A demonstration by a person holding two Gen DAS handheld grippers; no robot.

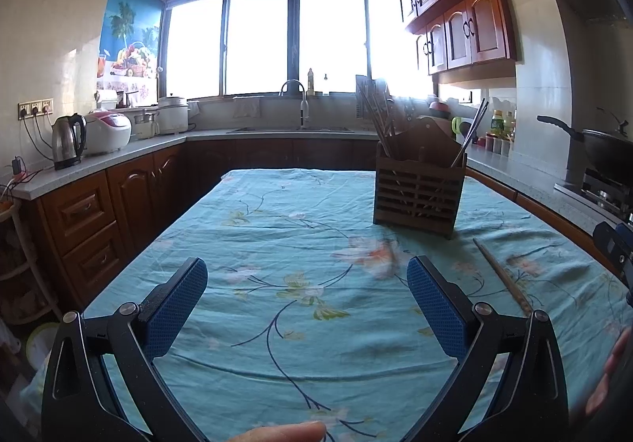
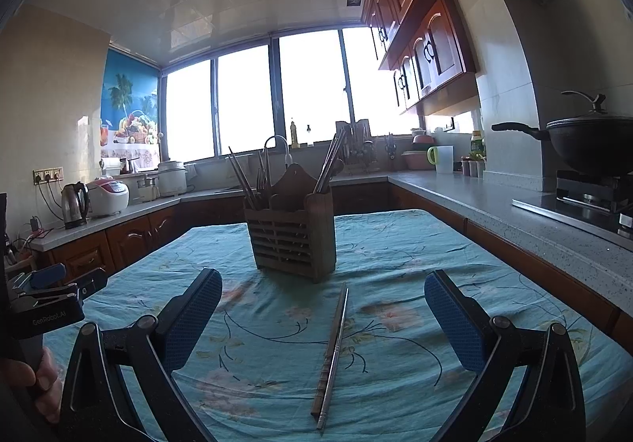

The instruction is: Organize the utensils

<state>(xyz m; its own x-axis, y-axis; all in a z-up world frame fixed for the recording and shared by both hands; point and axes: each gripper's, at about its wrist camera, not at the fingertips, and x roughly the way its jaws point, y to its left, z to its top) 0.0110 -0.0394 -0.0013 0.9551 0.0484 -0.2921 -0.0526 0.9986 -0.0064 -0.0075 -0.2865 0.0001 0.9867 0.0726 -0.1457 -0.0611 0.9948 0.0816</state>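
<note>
A brown slatted wooden utensil holder (image 1: 419, 195) stands upright on the teal floral tablecloth (image 1: 277, 236), with several chopsticks sticking up from it; it also shows in the right wrist view (image 2: 292, 236). A pair of chopsticks (image 2: 334, 351) lies flat on the cloth in front of the holder, between the right gripper's fingers; one shows in the left wrist view (image 1: 502, 276). My left gripper (image 1: 306, 305) is open and empty over bare cloth, left of the holder. My right gripper (image 2: 322, 319) is open and empty, above the lying chopsticks.
The left gripper's body (image 2: 43, 303) shows at the right wrist view's left edge. Counters surround the table: a kettle (image 1: 68, 141) and rice cooker (image 1: 107, 131) at left, a sink faucet (image 1: 300, 102) at the back, a wok (image 2: 585, 141) on the stove at right.
</note>
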